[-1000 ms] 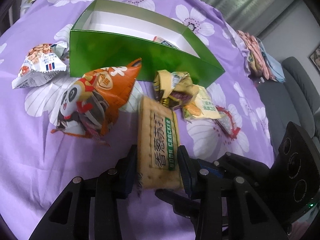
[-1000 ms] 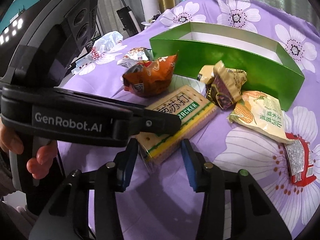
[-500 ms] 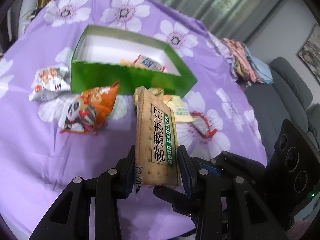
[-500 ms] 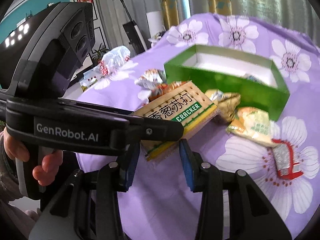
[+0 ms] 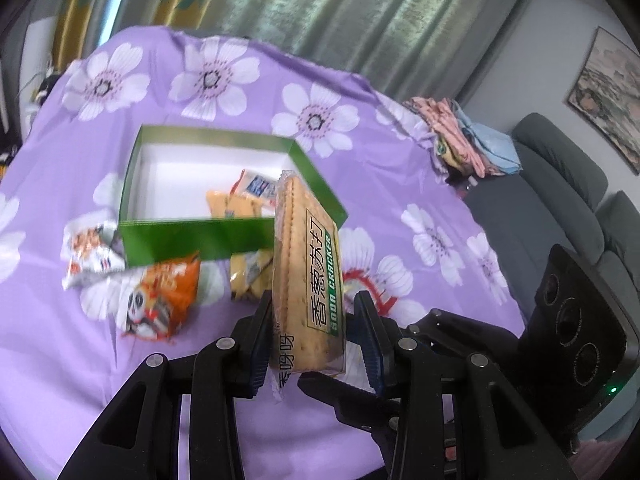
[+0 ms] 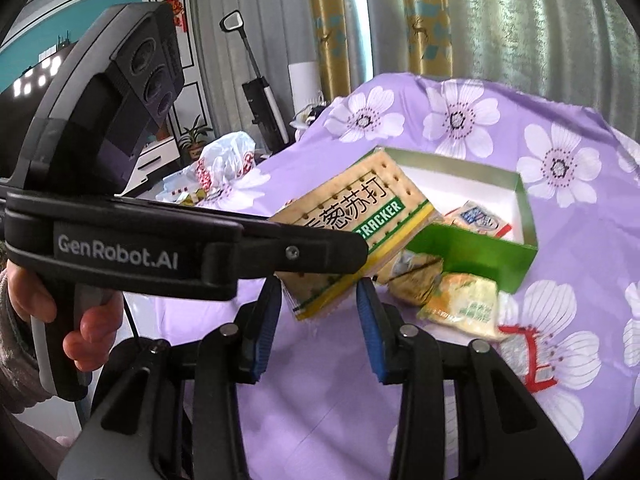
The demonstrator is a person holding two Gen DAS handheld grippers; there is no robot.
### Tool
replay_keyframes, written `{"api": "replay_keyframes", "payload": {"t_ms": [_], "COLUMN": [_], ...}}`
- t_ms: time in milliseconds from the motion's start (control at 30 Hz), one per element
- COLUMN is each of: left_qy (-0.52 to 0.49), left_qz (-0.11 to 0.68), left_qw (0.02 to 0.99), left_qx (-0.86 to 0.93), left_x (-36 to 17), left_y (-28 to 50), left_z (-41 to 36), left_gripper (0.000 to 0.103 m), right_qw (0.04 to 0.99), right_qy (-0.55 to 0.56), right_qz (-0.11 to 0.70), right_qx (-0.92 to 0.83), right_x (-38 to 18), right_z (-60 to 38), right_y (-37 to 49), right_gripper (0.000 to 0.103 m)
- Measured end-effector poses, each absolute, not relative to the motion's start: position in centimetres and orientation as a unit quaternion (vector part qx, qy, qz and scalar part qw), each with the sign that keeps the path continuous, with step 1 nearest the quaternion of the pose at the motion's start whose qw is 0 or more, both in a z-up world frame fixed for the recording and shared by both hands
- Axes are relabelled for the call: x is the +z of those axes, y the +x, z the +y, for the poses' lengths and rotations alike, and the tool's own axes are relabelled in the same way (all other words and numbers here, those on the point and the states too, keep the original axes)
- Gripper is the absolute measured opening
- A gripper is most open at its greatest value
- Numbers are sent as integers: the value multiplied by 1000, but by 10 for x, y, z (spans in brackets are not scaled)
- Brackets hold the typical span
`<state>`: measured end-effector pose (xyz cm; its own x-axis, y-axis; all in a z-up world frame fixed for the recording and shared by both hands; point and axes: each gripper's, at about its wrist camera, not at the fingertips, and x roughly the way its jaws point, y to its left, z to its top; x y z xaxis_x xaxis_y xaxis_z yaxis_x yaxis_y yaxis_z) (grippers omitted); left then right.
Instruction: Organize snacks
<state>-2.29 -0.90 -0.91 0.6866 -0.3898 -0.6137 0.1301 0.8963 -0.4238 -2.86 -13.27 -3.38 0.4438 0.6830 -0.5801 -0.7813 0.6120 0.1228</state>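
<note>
Left wrist view: the left gripper [image 5: 312, 336] clamps the near end of a cracker pack [image 5: 306, 268], held on edge in the air above the purple flowered cloth [image 5: 400, 184]. Beyond it sits the green box [image 5: 224, 236] with a few packets inside; an orange bag [image 5: 160, 300] lies before the box.

Right wrist view: the right gripper [image 6: 318, 316] has its pads at the pack's [image 6: 360, 216] lower corner, but whether they press on it I cannot tell. A hand [image 6: 60, 312] holds the left tool's grip.
</note>
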Motion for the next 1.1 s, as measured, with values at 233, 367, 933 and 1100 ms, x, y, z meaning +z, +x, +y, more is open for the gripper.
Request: {"api": "replay_keyframes", "payload": {"t_ms": [233, 367, 933, 1100], "left_qy": [-169, -171, -186, -201], "left_qz": [355, 351, 350, 363], "left_qw": [907, 908, 907, 897], "left_qx": [-149, -150, -145, -154], "left_x": [4, 8, 6, -6], "left_y": [-5, 8, 86, 108], "left_z": [-6, -2, 26, 33], "left_gripper": [39, 39, 39, 33], "right_qw": [854, 858, 859, 856], "right_qy": [-72, -71, -64, -63], "right_qz": [283, 276, 270, 282], "right_qx": [430, 428, 429, 429], "right_x": [-21, -16, -17, -27], "right_z": [-133, -132, -109, -98], "right_y": [-8, 4, 81, 101], "right_gripper": [39, 39, 40, 37]}}
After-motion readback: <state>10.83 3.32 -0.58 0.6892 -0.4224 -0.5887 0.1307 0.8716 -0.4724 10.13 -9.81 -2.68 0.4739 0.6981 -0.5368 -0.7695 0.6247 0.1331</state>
